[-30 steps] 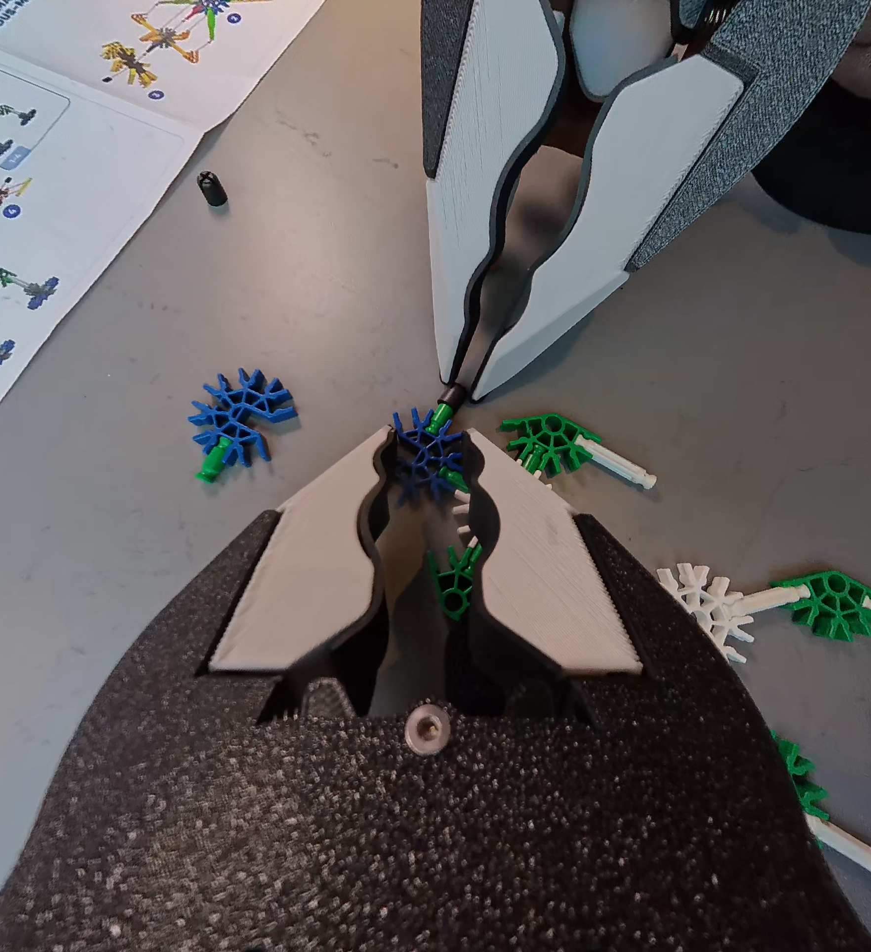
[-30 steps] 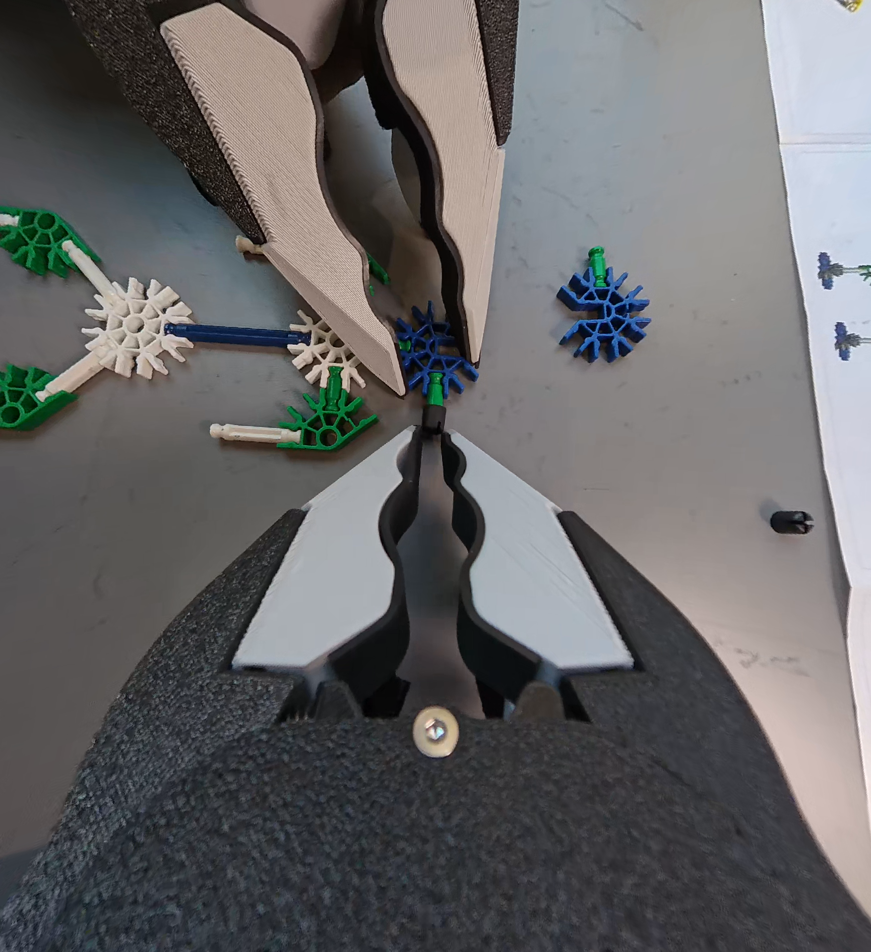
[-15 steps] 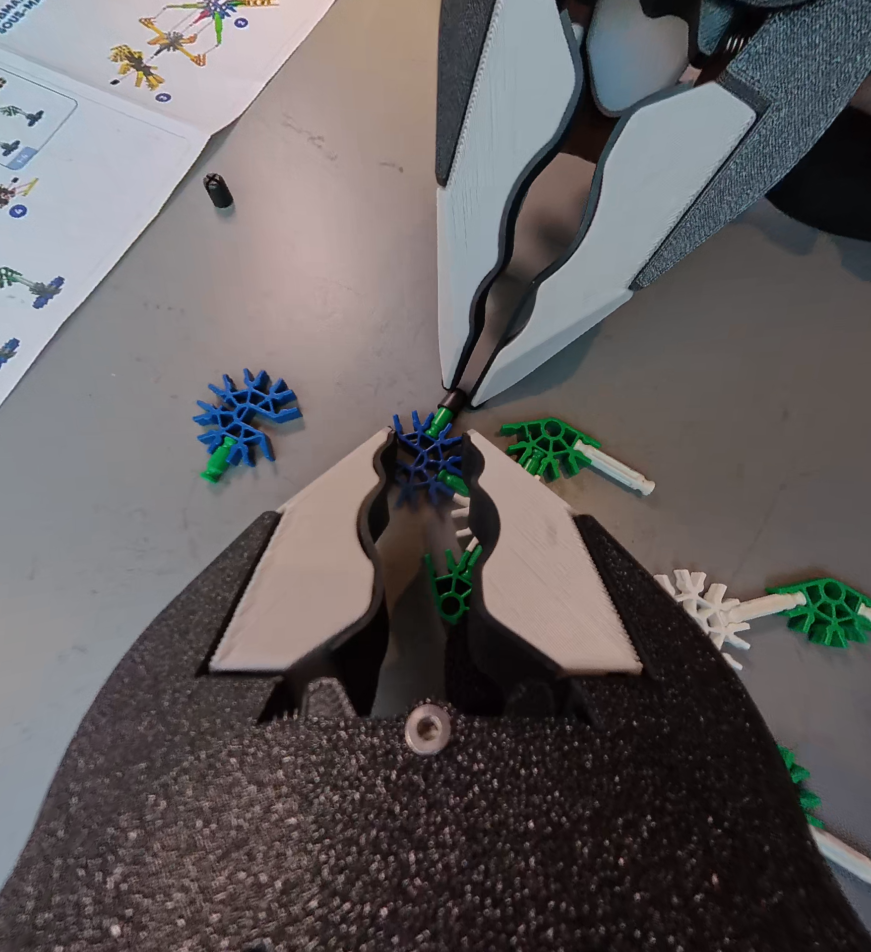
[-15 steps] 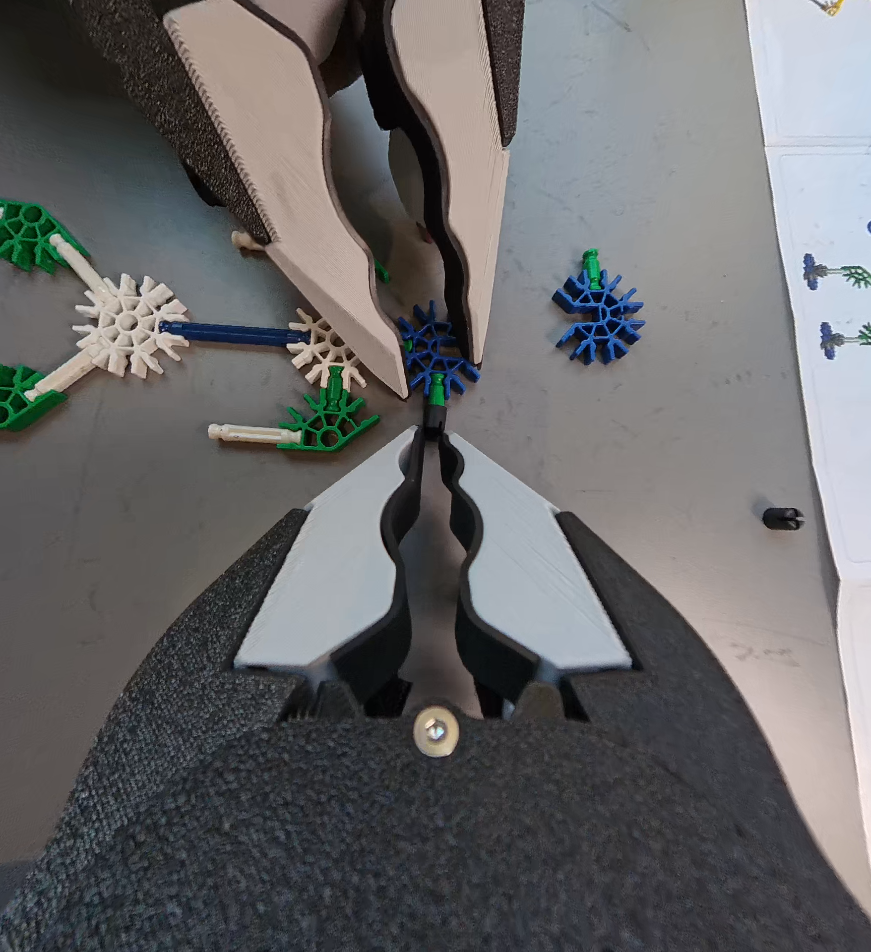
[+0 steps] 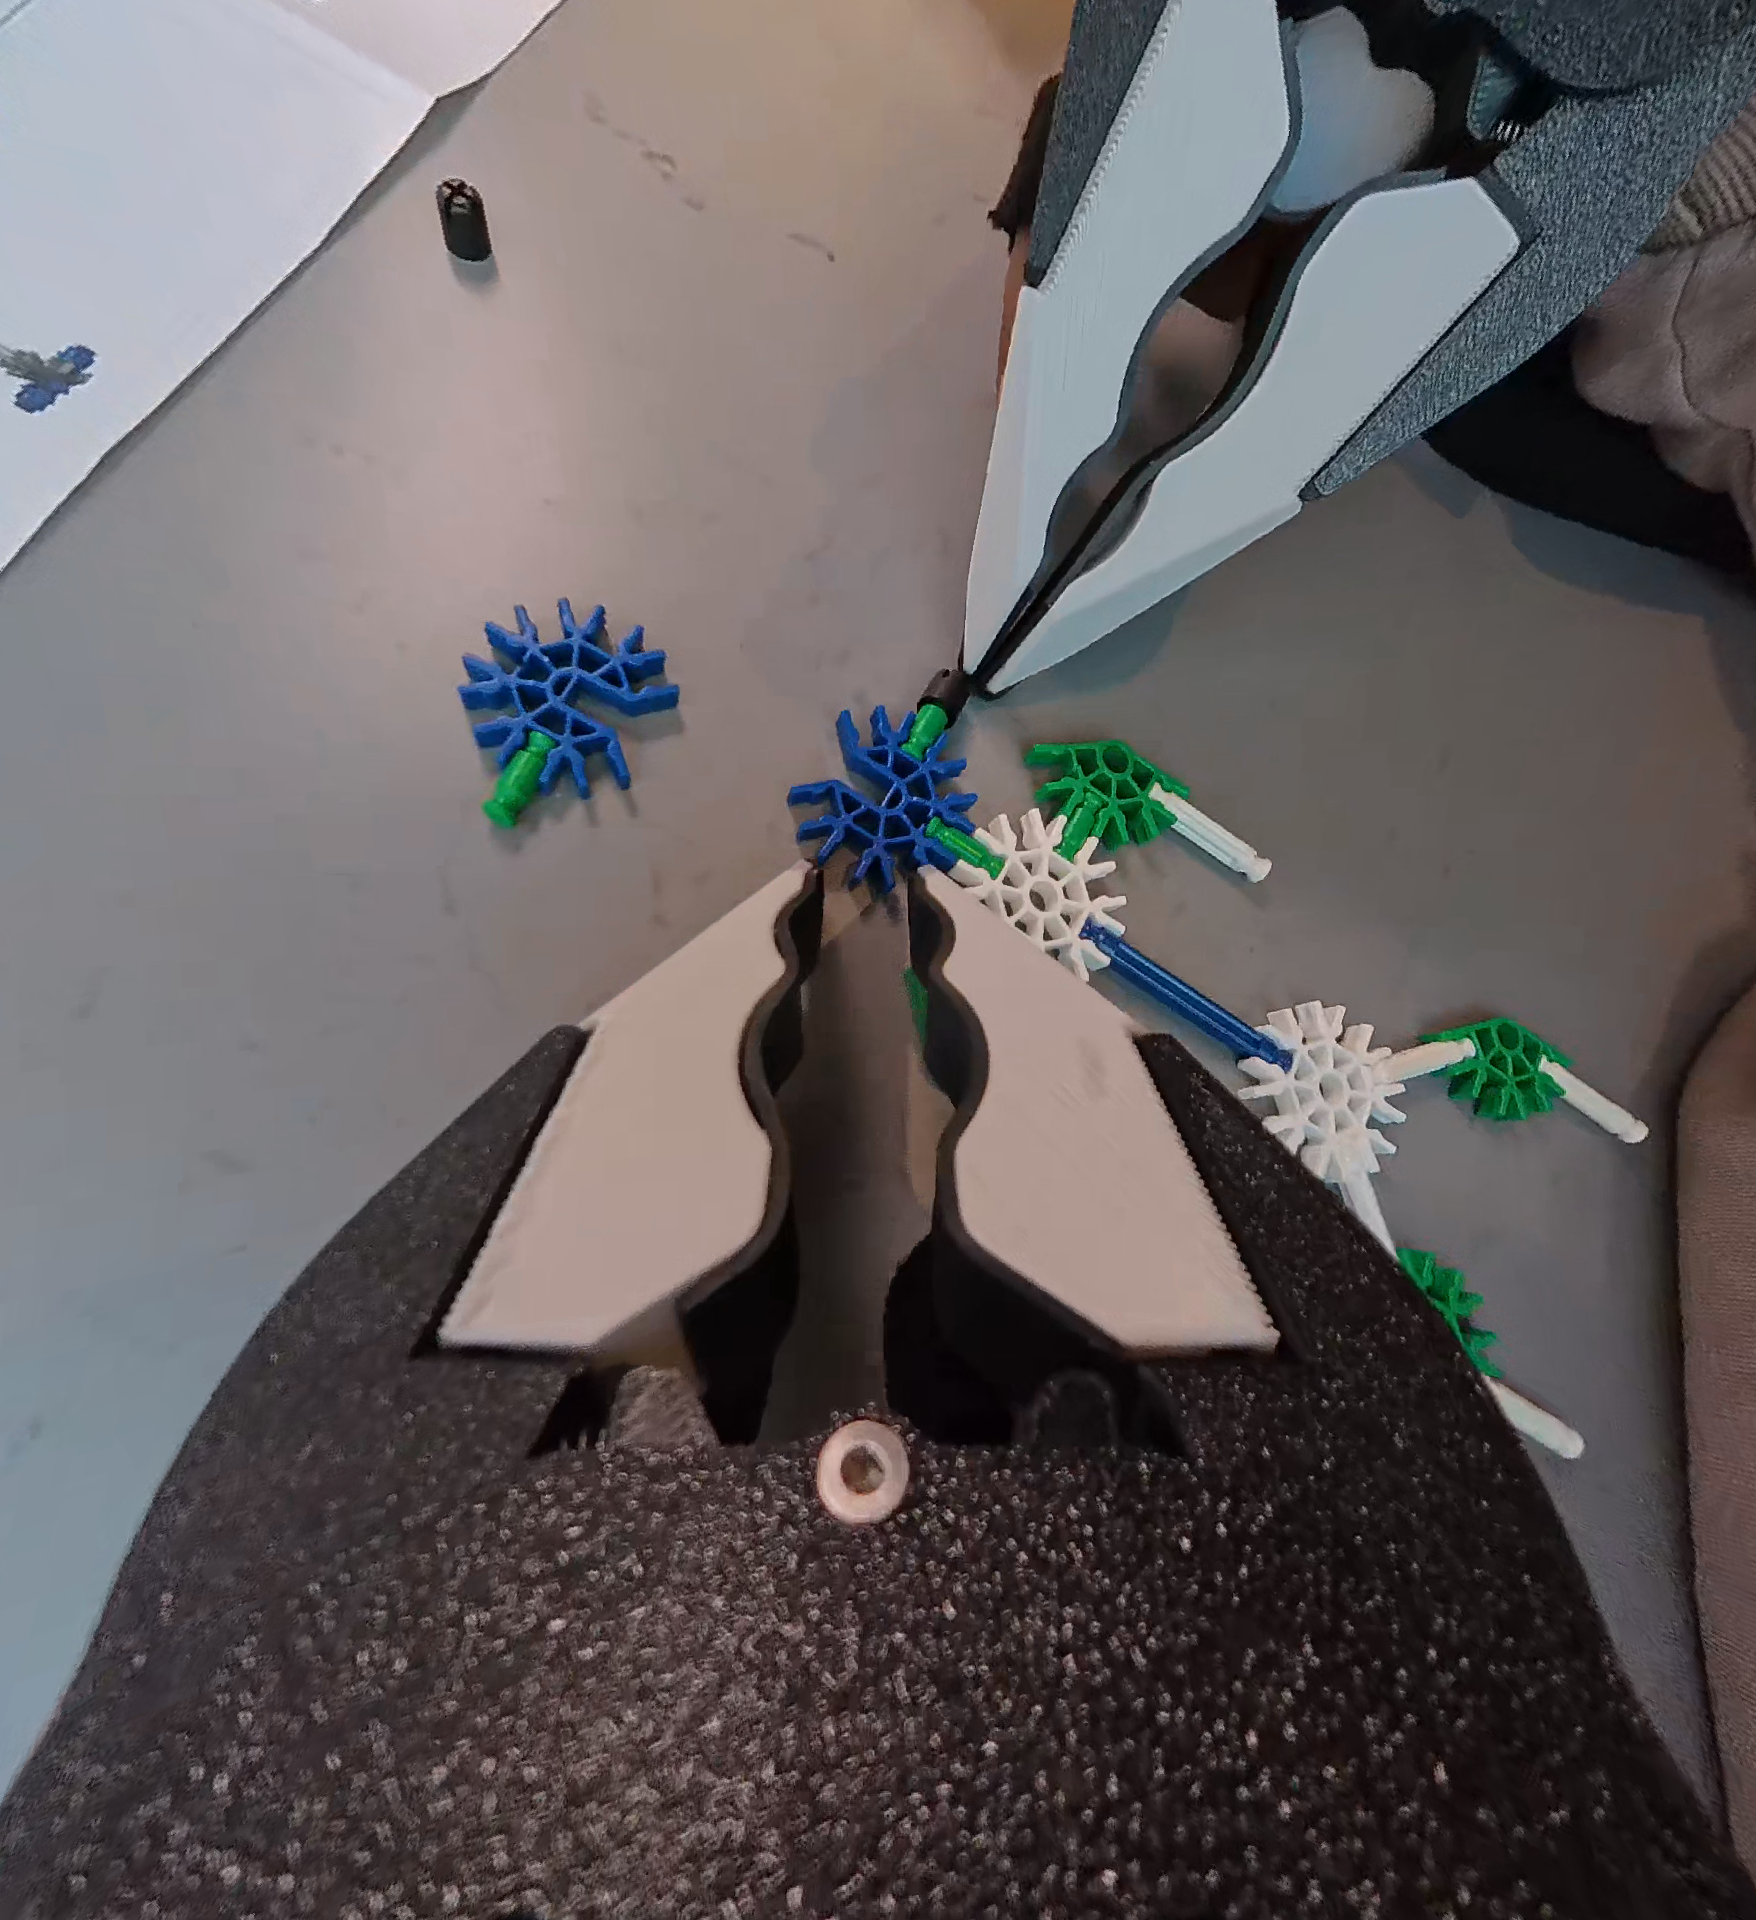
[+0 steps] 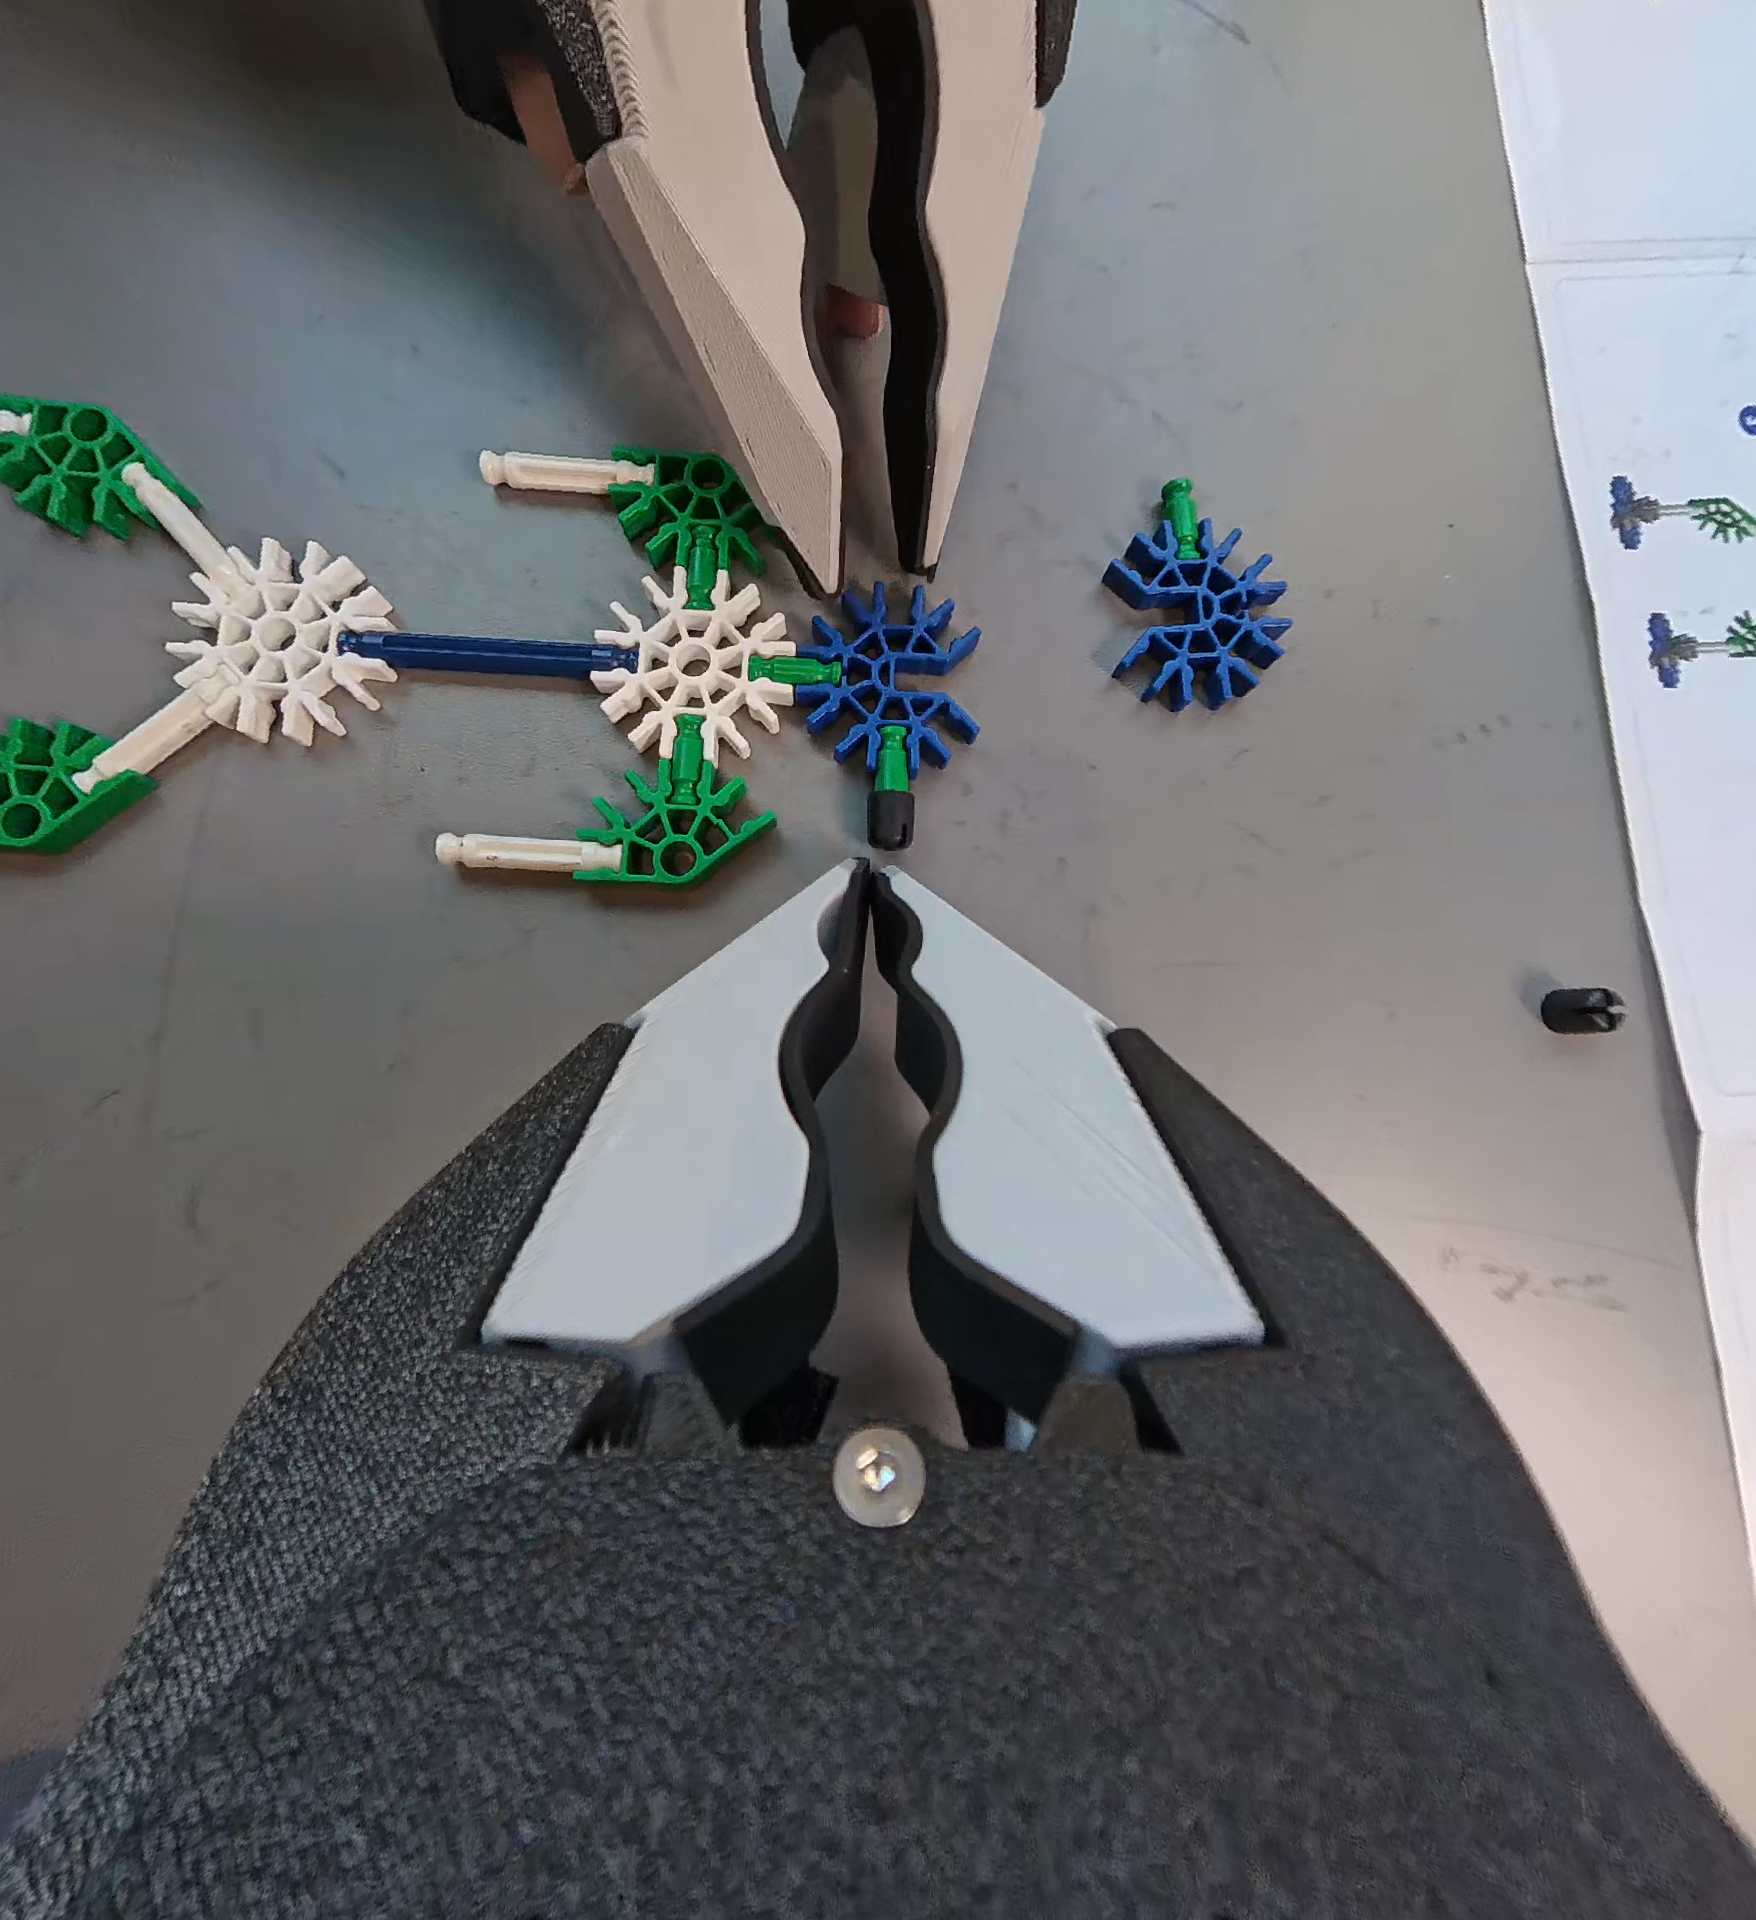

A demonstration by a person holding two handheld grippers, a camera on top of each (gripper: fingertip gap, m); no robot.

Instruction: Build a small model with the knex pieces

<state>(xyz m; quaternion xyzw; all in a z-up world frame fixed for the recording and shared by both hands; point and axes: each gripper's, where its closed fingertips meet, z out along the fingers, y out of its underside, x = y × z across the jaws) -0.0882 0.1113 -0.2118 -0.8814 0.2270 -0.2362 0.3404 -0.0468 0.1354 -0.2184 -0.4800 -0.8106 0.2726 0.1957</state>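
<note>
I see open grey counter (image 6: 1269,1039) to the right of my right tool (image 6: 871,873), up to the instruction sheet (image 6: 1684,312) along that edge; a loose black cap (image 6: 1580,1010) lies just short of the paper. To the left the room is taken by the toy assembly: white connectors (image 6: 692,665) joined by a dark blue rod (image 6: 479,657), with green connectors (image 6: 682,831) around them. My right tool is pinched nearly closed and holds nothing; its tips sit just short of the black cap (image 6: 889,821) on the green rod (image 6: 892,761) of the blue connector (image 6: 889,675). My left tool (image 5: 861,891) is narrowly parted and empty, its tips right at the same blue connector's far side. A second blue connector (image 6: 1201,623) lies apart, toward the sheet.
</note>
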